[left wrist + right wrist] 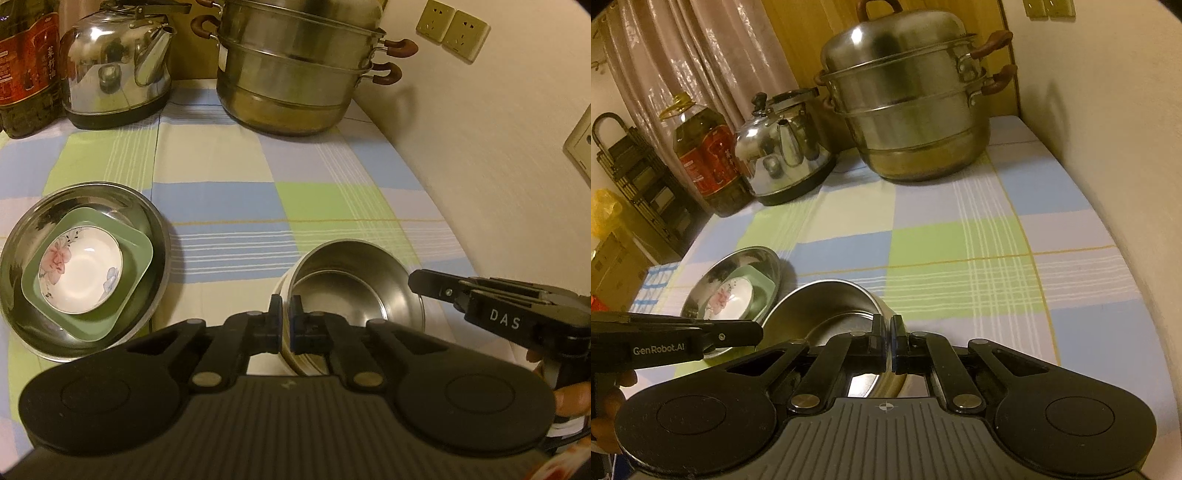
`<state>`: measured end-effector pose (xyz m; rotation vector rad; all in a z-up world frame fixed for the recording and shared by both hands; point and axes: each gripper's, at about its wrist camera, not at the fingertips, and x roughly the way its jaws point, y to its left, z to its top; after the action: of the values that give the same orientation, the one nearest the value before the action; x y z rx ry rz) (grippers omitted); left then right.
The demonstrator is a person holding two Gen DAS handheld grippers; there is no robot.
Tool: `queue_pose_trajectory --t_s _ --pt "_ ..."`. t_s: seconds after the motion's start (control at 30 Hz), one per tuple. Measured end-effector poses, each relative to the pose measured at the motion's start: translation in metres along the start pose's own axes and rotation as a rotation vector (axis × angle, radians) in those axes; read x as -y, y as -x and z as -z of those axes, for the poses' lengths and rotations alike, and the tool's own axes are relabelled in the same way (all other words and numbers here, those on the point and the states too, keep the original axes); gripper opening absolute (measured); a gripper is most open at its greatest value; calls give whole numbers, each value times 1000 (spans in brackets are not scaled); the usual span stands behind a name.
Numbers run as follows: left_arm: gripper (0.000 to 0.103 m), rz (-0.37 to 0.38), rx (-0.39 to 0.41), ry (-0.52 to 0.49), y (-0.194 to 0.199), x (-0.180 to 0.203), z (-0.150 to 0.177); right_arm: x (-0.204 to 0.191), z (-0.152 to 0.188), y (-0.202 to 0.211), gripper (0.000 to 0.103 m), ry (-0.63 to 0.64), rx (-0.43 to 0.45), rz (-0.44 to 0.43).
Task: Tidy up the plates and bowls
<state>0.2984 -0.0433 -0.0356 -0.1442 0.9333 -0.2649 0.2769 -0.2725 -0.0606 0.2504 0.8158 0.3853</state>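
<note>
A steel bowl with a white outside (pixel 354 291) is held between both grippers. My left gripper (pixel 285 317) is shut on its left rim. My right gripper (pixel 888 339) is shut on its right rim; it shows from the side in the left wrist view (pixel 428 286). The same bowl shows in the right wrist view (pixel 827 314). To the left, a wide steel basin (pixel 22 295) holds a green square plate (pixel 122 317) with a white flowered bowl (pixel 81 273) in it. This stack also shows in the right wrist view (pixel 738 291).
A checked cloth (pixel 295 199) covers the table. At the back stand a steel steamer pot (pixel 295 74), a kettle (pixel 114 62) and an oil bottle (pixel 26 66). A wall (pixel 498 166) runs along the right edge. A dark rack (pixel 639 177) stands off the left side.
</note>
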Motion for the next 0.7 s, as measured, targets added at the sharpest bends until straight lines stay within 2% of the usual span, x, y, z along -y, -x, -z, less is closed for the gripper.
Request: queue_pose_trajectory --t_s 0.13,0.2,0.23,0.27,0.3,0.33,0.5,0.53,0.57,0.6,0.63,0.7 --pt "7 0 -3 25 1 -3 -2 -2 -3 1 3 9 -18 7" --pt "8 9 -12 31 0 -5 -3 -2 -5 2 7 14 -23 10" --pt "9 13 -14 33 -1 -5 -3 -2 -7 1 17 11 -28 12" --pt "9 14 -16 33 -2 -5 -4 -1 -8 -1 35 6 -35 13" --pt "9 14 -19 31 -3 -4 -4 1 -9 -3 41 -1 -39 15" --pt "9 14 -23 31 -5 -4 -5 2 -9 -5 42 -5 -40 13" --pt "9 14 -56 21 -14 -1 -6 7 -12 -18 41 -40 -86 9" --pt "9 9 -57 17 -15 -1 -6 7 -12 -21 37 -51 -95 11" --pt "9 5 -59 14 -15 0 -6 8 -12 -23 26 -60 -105 9" --pt "9 3 -59 13 -15 -1 -6 9 -13 -25 20 -72 -115 3" --pt "8 3 -60 14 -16 -1 -6 9 -13 -26 15 -83 -121 3" --pt "8 3 -67 19 -16 -2 -8 8 -14 -27 13 -84 -131 21"
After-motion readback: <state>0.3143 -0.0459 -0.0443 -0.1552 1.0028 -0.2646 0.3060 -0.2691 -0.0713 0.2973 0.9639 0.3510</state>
